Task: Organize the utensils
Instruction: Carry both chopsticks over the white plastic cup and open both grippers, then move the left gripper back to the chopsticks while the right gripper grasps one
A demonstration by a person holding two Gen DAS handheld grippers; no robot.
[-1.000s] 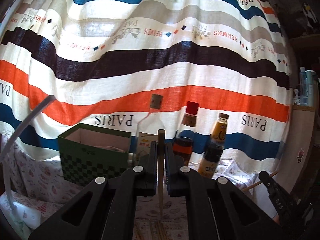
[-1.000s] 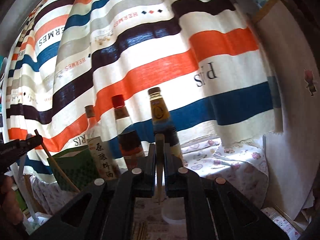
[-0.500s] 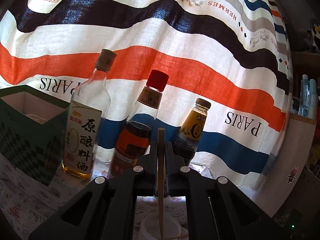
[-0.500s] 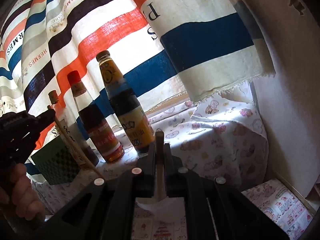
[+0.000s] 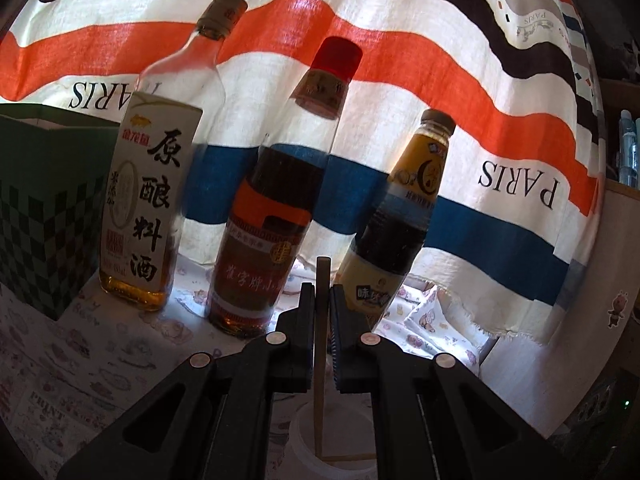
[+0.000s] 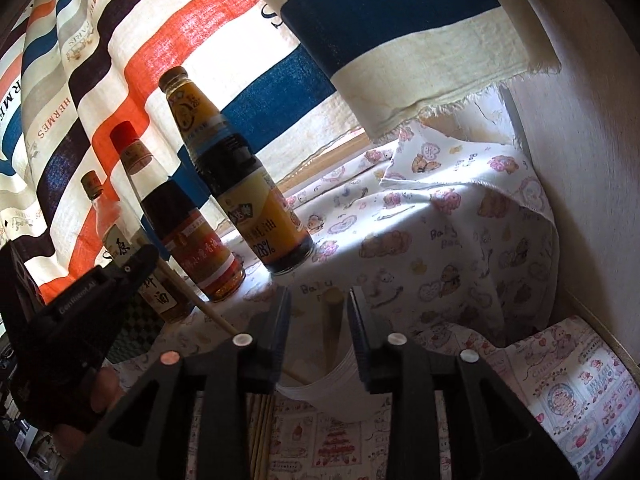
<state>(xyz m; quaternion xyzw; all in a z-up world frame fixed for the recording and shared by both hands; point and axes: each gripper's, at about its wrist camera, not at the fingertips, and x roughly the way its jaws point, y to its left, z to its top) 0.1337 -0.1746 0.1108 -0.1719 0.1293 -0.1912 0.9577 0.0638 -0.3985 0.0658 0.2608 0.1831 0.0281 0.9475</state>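
Now white cup (image 6: 340, 396) holds 2 chopsticks: left tool (image 5: 322, 312) clamps one (image 5: 320, 360), right tool (image 6: 319, 320) opening around other (image 6: 332, 332).

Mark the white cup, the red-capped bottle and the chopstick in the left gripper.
white cup (image 6: 340, 392), right wrist view, side wall.
red-capped bottle (image 5: 264, 248), left wrist view, label.
chopstick (image 5: 321, 344), left wrist view, shaft between fingers.

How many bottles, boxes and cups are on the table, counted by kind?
Bottles: 3
Green checkered box: 1
White cup: 1
Total: 5
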